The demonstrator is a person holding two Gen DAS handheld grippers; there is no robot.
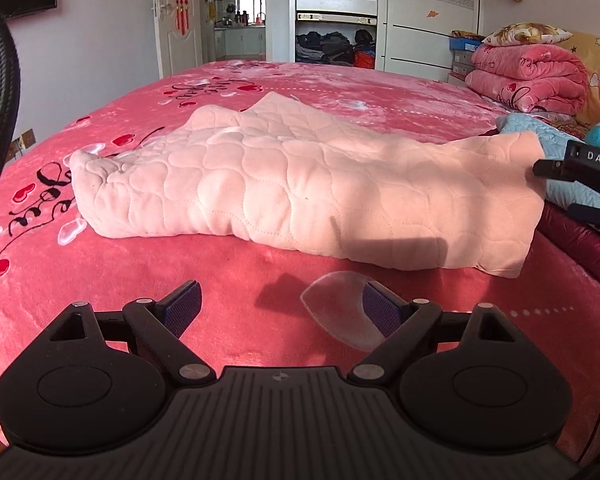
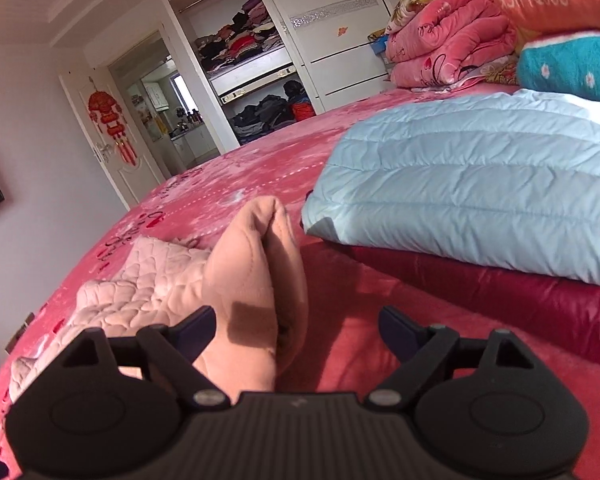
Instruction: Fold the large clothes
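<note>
Looking along my 2 tongs, I see the pale pink quilted garment (image 1: pixel 300 192) lying across the red plush bed cover with heart prints (image 1: pixel 100 300), already doubled lengthwise into a long band, so I judge the first fold is made. It is not yet a tidy packet: the far end is rumpled and a flap sticks out behind, and the near right end stands up as a doubled edge.

My left tongs (image 1: pixel 280 308) hover released over bare cover just short of the band's long edge, nothing between the pads.

My right tongs (image 2: pixel 296 328) are at that raised right end. The doubled pink edge runs up between the jaws, close against the left finger (image 2: pixel 196 324), while the right finger stands clear of it, so I read them as released, not clamped on the cloth.

What is left, as I judge it: take hold of an end, bring it over to shorten the band, then smooth it. Beside the work, a pale blue quilted jacket (image 2: pixel 480 184) lies flat on a dark red shiny garment (image 2: pixel 520 304); whether those still need folding I cannot tell.
</note>
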